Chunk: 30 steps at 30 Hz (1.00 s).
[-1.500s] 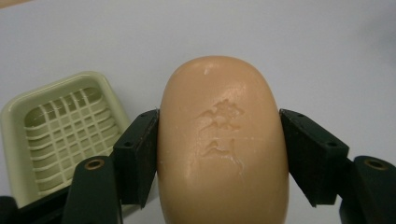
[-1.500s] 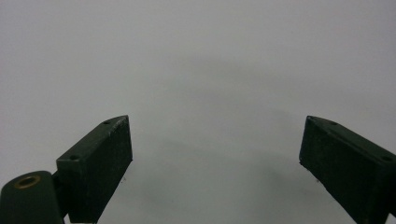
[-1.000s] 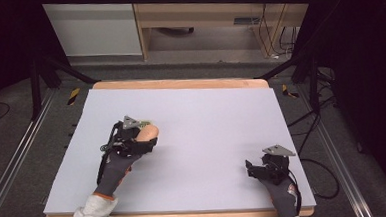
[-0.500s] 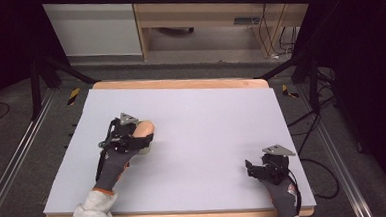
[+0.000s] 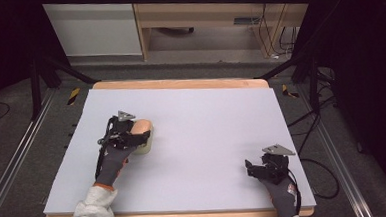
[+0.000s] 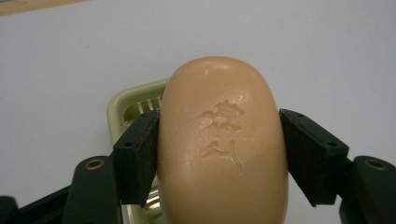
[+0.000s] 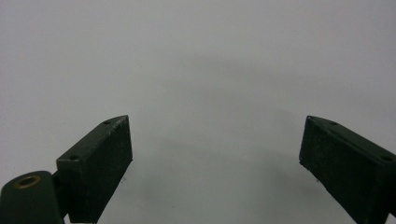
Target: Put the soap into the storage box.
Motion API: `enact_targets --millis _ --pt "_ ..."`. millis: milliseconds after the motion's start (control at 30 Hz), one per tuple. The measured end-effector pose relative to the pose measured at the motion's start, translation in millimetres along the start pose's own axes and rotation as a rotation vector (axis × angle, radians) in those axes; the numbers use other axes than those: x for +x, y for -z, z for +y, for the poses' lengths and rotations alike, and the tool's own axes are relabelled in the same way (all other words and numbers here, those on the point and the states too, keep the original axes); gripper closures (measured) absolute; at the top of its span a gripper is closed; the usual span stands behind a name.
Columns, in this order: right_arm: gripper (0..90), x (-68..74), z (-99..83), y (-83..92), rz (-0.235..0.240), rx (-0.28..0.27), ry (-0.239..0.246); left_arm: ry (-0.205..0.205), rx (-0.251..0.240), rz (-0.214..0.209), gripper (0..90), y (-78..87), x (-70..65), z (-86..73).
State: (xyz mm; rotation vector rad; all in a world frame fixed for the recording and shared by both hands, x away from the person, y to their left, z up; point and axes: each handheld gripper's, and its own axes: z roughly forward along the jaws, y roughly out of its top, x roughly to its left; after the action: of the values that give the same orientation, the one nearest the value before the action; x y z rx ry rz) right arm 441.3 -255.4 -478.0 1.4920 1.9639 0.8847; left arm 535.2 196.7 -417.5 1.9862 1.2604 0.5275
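Here we are seeing the left gripper (image 6: 219,154) clamping a peach-coloured bar of soap (image 6: 223,144) across its two long flanks, each black jaw pressing flat against a side. The bar is hanging over a pale green soap dish (image 6: 128,105), whose slotted floor is peeking out beneath and behind it; we cannot tell whether soap and dish are touching. In the high view, the pair is lying on the left half of the lilac surface (image 5: 206,118), with the left gripper (image 5: 141,136) closing on the soap (image 5: 142,128) above the dish (image 5: 145,147). The right gripper (image 5: 247,166) is resting near the front right corner, its jaws standing wide apart around nothing. We are judging the bar to be rigid, fairly dense and waxy-smooth, so likely to slip under a light pinch, while its stamped face could mark under a hard one. The flat flanks near mid-length are offering the surest hold.
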Motion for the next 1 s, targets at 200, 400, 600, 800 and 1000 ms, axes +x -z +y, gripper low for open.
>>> enact_targets --millis 200,400,600,800,1000 --pt "9.7 0.8 0.2 -1.8 0.0 0.004 -0.002 0.013 0.006 0.012 31.7 -4.4 6.9 -1.4" --pt "9.7 1.3 0.2 -2.4 0.002 0.003 0.001 0.025 0.006 0.017 31.7 -9.4 12.6 -3.8" --pt "9.7 1.6 0.4 -2.6 0.001 0.005 0.0 0.031 0.012 0.024 31.7 -13.9 15.5 -6.1" --pt "9.7 2.1 0.4 -2.3 0.002 0.005 -0.005 0.031 0.031 0.029 31.7 -18.0 17.8 -8.8" --pt "9.7 2.3 0.4 -2.4 0.002 0.005 -0.003 0.021 0.042 0.027 31.7 -21.6 16.7 -10.0"
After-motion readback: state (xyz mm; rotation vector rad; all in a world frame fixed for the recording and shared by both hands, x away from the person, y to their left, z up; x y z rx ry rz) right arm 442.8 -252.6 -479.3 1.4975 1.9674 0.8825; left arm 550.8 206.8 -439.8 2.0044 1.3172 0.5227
